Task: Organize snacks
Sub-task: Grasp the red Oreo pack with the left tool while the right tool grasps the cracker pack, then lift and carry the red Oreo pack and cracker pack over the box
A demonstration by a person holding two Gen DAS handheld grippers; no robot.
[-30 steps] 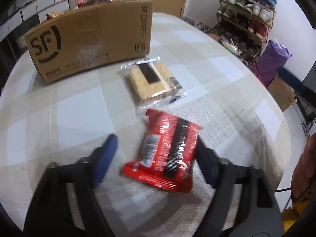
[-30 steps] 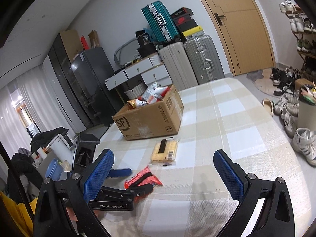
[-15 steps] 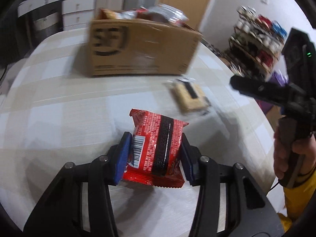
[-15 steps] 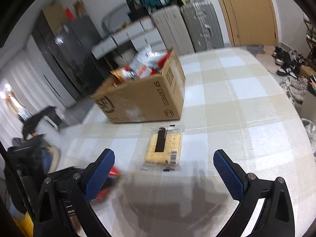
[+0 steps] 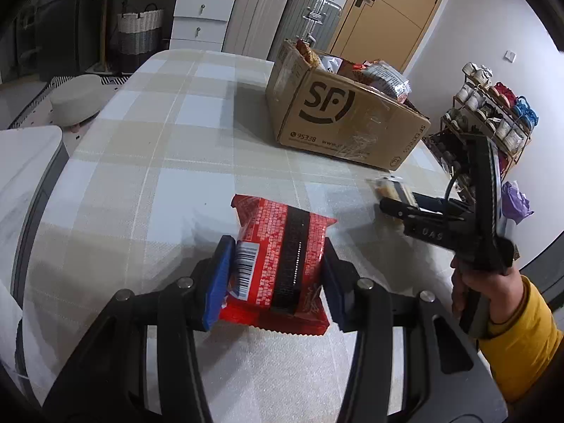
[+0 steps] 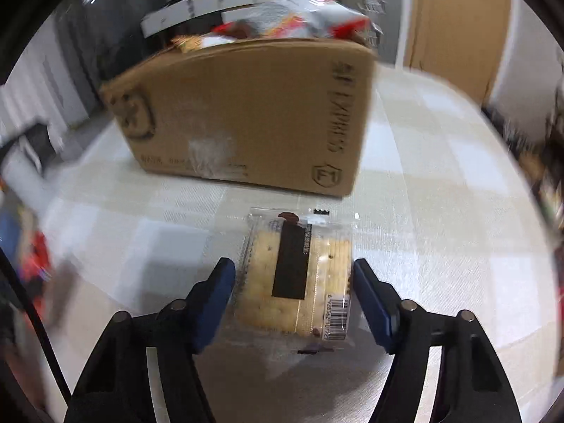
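My left gripper (image 5: 276, 276) is shut on a red snack packet (image 5: 280, 262) and holds it above the checked table. My right gripper (image 6: 292, 292) is partly closed around a clear cracker packet (image 6: 299, 275) lying on the table; the blue pads (image 6: 370, 296) stand at the packet's sides, contact unclear. The right gripper also shows in the left wrist view (image 5: 387, 206), over the cracker packet (image 5: 393, 190). The brown SF cardboard box (image 5: 338, 120) full of snacks stands behind; it fills the right wrist view (image 6: 246, 116) just beyond the crackers.
The round table with a checked cloth (image 5: 169, 134) drops off at its left edge. A white chair (image 5: 24, 162) is at the left. Suitcases (image 5: 282, 17), drawers and a door stand behind. A shoe rack (image 5: 493, 112) is at the right.
My left gripper closed on the red packet and lifted it. My right gripper came down to the cracker packet and narrowed its fingers around it.
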